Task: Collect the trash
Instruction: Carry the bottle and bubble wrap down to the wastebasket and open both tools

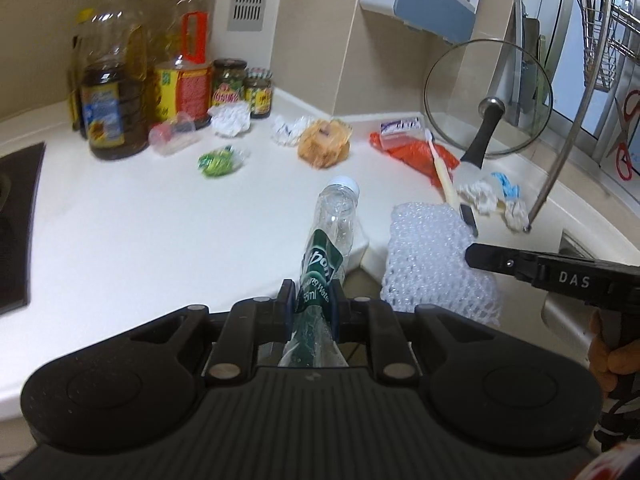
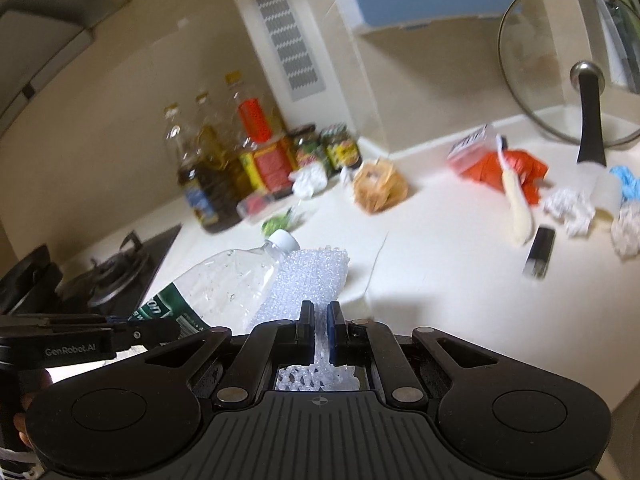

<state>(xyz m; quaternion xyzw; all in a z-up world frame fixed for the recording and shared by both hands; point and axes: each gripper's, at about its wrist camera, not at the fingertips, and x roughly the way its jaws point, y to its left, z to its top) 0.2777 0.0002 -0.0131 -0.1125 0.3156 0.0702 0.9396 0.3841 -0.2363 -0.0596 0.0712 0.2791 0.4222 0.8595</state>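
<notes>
My left gripper [image 1: 312, 286] is shut on an empty clear plastic water bottle [image 1: 332, 220] with a green label and white cap, held above the white counter edge. The bottle also shows in the right wrist view [image 2: 224, 284]. My right gripper [image 2: 319, 308] is shut on a white foam net sleeve [image 2: 308, 276], which shows beside the bottle in the left wrist view [image 1: 432, 256]. Loose trash lies on the counter: crumpled white paper [image 1: 230, 118], a green wrapper [image 1: 218, 160], a clear bag with a brown bun [image 1: 324, 140], an orange bag [image 1: 416, 152], and paper wads [image 1: 480, 196].
Oil bottles [image 1: 116, 80] and jars [image 1: 240, 84] stand at the back left. A glass pot lid [image 1: 488, 96] leans on the wall at the right. A gas stove [image 1: 16, 224] is at the left. A toothbrush [image 1: 442, 172] and a black lighter [image 2: 540, 256] lie on the counter.
</notes>
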